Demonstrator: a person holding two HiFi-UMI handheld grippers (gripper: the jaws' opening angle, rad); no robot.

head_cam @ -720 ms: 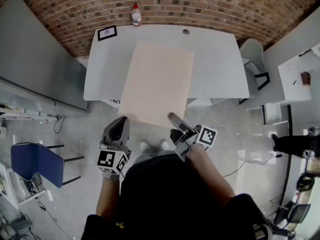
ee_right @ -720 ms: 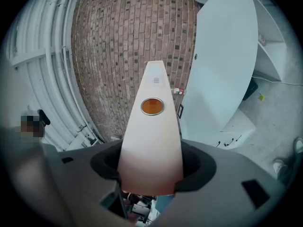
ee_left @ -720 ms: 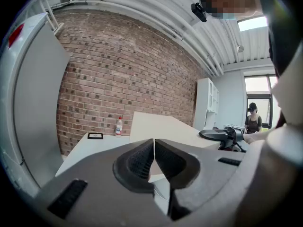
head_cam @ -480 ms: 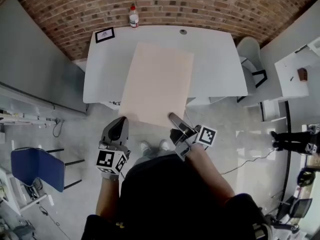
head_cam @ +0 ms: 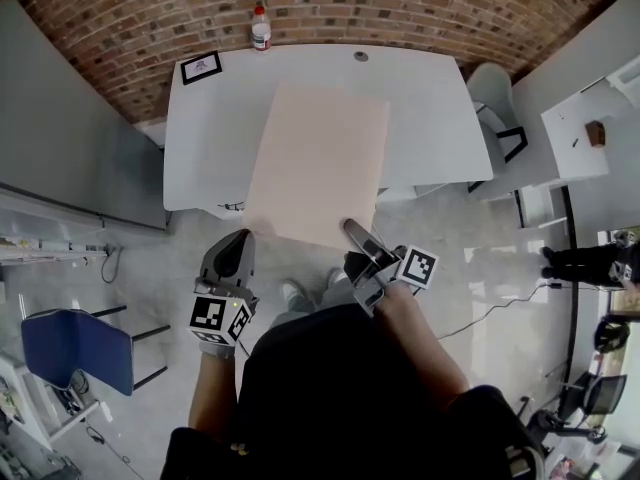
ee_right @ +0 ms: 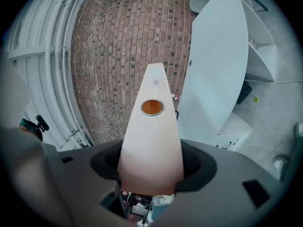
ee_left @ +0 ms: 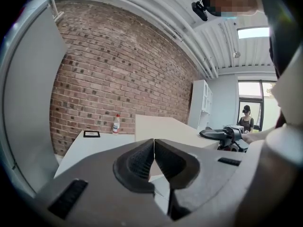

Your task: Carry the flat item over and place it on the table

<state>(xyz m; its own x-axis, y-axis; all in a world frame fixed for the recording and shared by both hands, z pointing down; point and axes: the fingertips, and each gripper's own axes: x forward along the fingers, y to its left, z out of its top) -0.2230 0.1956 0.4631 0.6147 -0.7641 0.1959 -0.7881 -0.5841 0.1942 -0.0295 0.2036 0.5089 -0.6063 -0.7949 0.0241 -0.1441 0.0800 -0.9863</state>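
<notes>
A large pale beige flat board hangs level above the white table, its near edge jutting past the table's front. My right gripper is shut on that near edge at its right corner. In the right gripper view the board runs edge-on between the two pads, and a round orange spot shows on it. My left gripper hovers left of the board's near corner, apart from it. Its jaws are shut with nothing between them.
A bottle and a small framed card stand at the table's far edge. A grey partition lies left, a blue chair near left, a white chair right. A person stands at the far right.
Board and grippers keep almost the same place in the view. The table, bottle and card have drifted slightly left and up, and the blue chair has slid down the view.
</notes>
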